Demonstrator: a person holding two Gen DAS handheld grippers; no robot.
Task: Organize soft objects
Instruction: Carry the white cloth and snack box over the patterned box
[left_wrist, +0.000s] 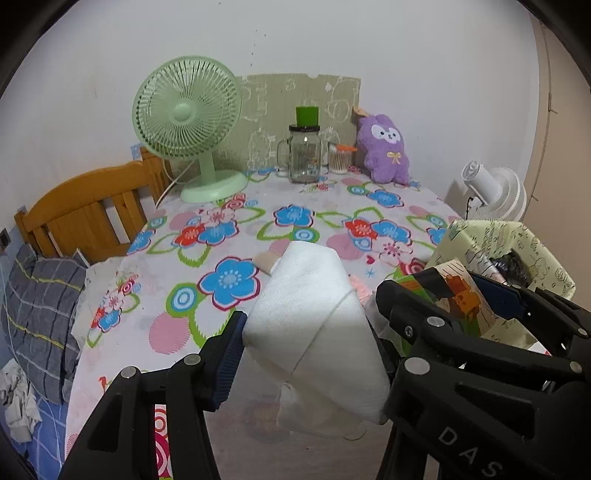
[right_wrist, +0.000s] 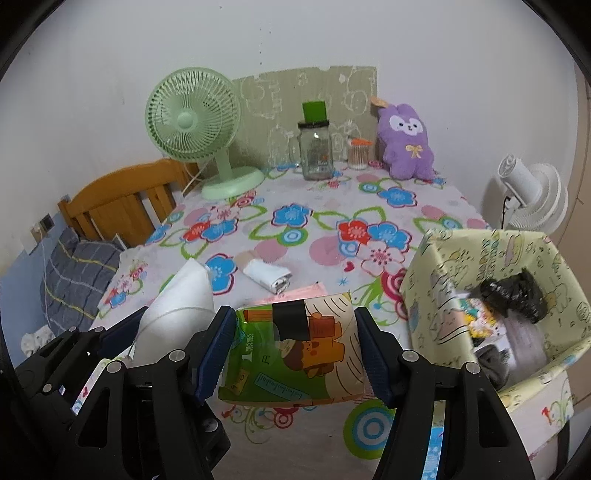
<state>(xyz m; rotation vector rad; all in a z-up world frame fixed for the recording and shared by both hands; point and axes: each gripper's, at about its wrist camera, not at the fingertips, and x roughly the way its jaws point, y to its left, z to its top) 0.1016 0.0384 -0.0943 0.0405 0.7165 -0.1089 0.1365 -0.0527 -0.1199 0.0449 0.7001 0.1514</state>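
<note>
My left gripper (left_wrist: 310, 354) is shut on a folded white cloth (left_wrist: 314, 332), lifted above the flowered tablecloth (left_wrist: 236, 258). The same white cloth (right_wrist: 181, 306) shows at the lower left of the right wrist view. My right gripper (right_wrist: 295, 350) is shut on a soft tissue pack (right_wrist: 295, 350) printed in green with a cartoon figure, also held above the table. The tissue pack (left_wrist: 454, 295) appears at the right of the left wrist view. A small rolled white cloth (right_wrist: 267, 277) lies on the table beyond the pack, beside a pink sheet (right_wrist: 299, 293). A purple plush toy (right_wrist: 406, 142) leans at the back.
A pale yellow printed box (right_wrist: 436, 258) stands open at the right, holding a black bag (right_wrist: 513, 291) and other items. At the back stand a green fan (right_wrist: 195, 122), a glass jar (right_wrist: 316, 151) and a cotton-swab cup (right_wrist: 359, 153). A white fan (right_wrist: 532, 195) is off the right edge, a wooden bed frame (right_wrist: 122, 199) left.
</note>
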